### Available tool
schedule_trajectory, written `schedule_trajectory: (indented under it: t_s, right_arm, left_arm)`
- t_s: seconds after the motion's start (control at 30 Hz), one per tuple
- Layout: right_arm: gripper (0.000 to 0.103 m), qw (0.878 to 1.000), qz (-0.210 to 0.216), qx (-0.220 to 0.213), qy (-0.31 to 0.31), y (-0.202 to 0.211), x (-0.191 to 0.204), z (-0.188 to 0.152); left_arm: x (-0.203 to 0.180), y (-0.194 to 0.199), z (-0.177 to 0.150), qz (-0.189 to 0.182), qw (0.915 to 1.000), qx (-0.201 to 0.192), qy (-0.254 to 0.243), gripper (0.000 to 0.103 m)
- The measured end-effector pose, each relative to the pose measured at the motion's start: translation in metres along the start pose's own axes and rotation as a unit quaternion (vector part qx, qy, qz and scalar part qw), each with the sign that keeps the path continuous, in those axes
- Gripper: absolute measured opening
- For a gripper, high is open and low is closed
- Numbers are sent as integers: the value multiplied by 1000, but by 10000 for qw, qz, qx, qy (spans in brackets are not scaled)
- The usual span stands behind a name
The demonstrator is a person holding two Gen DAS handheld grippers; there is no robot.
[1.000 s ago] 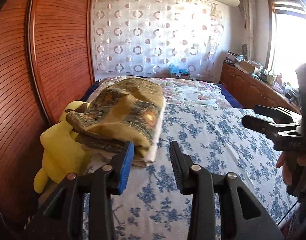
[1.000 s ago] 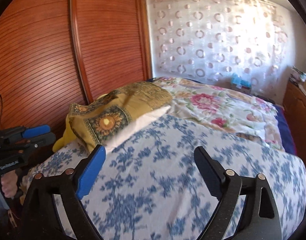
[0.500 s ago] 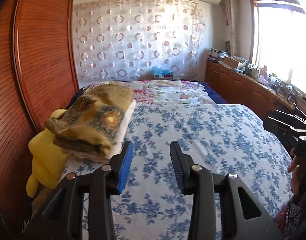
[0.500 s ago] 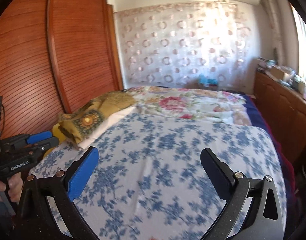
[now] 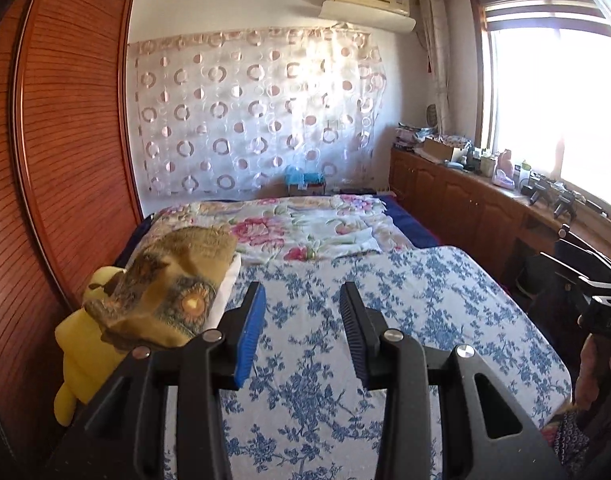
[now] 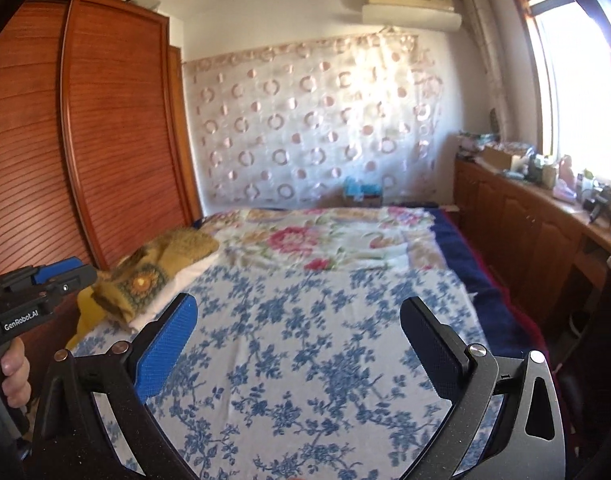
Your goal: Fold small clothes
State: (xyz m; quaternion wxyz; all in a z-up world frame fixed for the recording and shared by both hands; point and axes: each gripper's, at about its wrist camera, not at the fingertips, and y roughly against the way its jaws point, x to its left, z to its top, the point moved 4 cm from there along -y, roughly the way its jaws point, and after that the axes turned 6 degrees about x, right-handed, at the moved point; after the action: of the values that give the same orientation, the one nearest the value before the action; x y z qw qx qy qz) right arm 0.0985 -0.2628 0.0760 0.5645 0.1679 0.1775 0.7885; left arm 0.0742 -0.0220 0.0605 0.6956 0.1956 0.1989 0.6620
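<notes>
A folded stack with an olive-yellow patterned cloth [image 5: 173,292] on top lies at the left edge of the bed; it also shows in the right wrist view [image 6: 161,268]. My left gripper [image 5: 301,316] is open and empty, held above the blue-flowered sheet [image 5: 385,320], to the right of the stack. My right gripper [image 6: 297,340] is wide open and empty above the same sheet [image 6: 305,320]. No loose garment shows on the sheet.
A yellow plush toy [image 5: 81,348] sits under the stack by the wooden wardrobe [image 5: 57,160]. A floral quilt [image 5: 305,224] covers the far bed. A wooden cabinet [image 5: 465,200] with clutter runs along the right under the window.
Both grippers have pulled back and tilted up from the stack, so the bed and room look farther away. The jaws have stayed open.
</notes>
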Motion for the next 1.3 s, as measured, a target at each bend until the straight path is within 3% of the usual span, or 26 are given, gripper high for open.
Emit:
schedule_trajectory:
  t_s: [0.37,1.3]
  right_arm:
    - [103,9994,-279,-190,-39,19,-8,8]
    - [103,9995,-283,-161,-26,19,-4,5]
  left_arm:
    - [5,8,4,59,9999,-47,73,38]
    - [8,7,0,85,9999,-16,88,39]
